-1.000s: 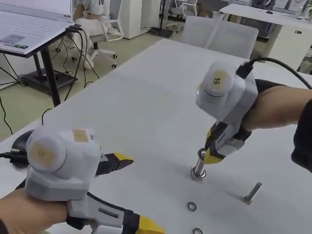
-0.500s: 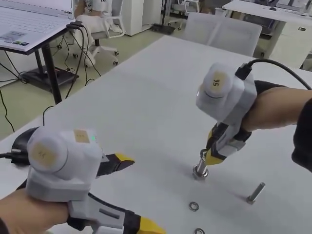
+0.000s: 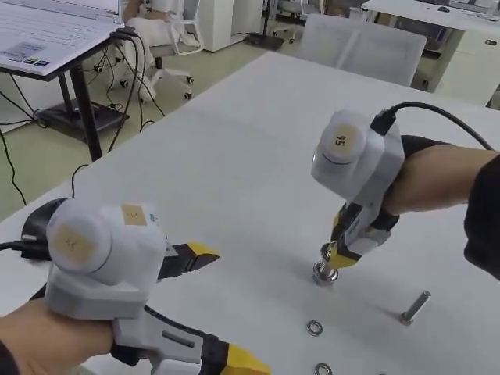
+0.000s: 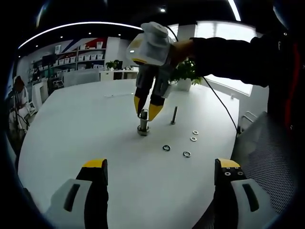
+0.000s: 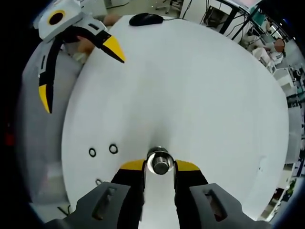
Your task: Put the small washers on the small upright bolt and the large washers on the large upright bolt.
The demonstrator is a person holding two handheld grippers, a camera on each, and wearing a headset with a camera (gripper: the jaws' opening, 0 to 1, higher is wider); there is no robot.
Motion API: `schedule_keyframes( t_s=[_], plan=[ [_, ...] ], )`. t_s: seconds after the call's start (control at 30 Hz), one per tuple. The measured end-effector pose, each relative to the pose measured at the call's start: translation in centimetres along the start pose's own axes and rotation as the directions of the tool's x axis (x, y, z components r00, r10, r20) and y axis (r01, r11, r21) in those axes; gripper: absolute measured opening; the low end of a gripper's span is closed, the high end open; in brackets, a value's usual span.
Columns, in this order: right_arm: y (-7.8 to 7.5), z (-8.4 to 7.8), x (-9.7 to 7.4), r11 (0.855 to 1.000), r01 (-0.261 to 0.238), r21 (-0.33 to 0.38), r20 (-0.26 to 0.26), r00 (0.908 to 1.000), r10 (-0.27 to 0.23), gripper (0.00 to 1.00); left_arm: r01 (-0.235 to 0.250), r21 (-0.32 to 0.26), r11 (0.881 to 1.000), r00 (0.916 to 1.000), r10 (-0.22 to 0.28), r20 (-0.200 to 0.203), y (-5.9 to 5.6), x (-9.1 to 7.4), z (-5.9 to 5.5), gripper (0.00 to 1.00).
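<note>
My right gripper (image 3: 334, 258) is down over the large bolt (image 3: 325, 269), which stands upright on the white desk (image 3: 234, 156) with a ring stacked at its base. From the right gripper view, the fingers (image 5: 133, 165) sit close on either side of the bolt's top, but I honestly can't tell whether they're pinching it or just straddling it. My left gripper (image 4: 161, 164) hangs over the near part of the desk with its fingers spread wide and nothing between them. A few loose washers (image 4: 166, 148) lie flat just beside the large bolt. The small bolt (image 4: 174, 115) is a little further off.
</note>
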State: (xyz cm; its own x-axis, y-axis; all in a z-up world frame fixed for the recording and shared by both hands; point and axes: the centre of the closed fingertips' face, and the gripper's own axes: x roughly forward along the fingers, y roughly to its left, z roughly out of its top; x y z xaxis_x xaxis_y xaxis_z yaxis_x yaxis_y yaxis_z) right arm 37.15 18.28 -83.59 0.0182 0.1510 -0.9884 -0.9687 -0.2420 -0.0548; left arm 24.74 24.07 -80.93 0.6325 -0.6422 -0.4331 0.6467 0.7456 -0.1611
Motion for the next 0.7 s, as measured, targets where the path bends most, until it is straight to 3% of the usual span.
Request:
schedule_keyframes(
  t_s=[0.37,0.7],
  plan=[
    [0.1,-0.3,1.7,1.0,-0.019,-0.001,-0.034,0.9992,0.019,0.23,-0.003,-0.004,1.0,1.0,0.003,-0.002,0.0,0.0,-0.2,0.93],
    [0.1,-0.3,2.8,1.0,-0.03,0.004,-0.035,0.9989,0.03,0.24,-0.006,-0.01,1.0,1.0,0.006,-0.002,0.1,-0.1,-0.3,0.92]
  ],
)
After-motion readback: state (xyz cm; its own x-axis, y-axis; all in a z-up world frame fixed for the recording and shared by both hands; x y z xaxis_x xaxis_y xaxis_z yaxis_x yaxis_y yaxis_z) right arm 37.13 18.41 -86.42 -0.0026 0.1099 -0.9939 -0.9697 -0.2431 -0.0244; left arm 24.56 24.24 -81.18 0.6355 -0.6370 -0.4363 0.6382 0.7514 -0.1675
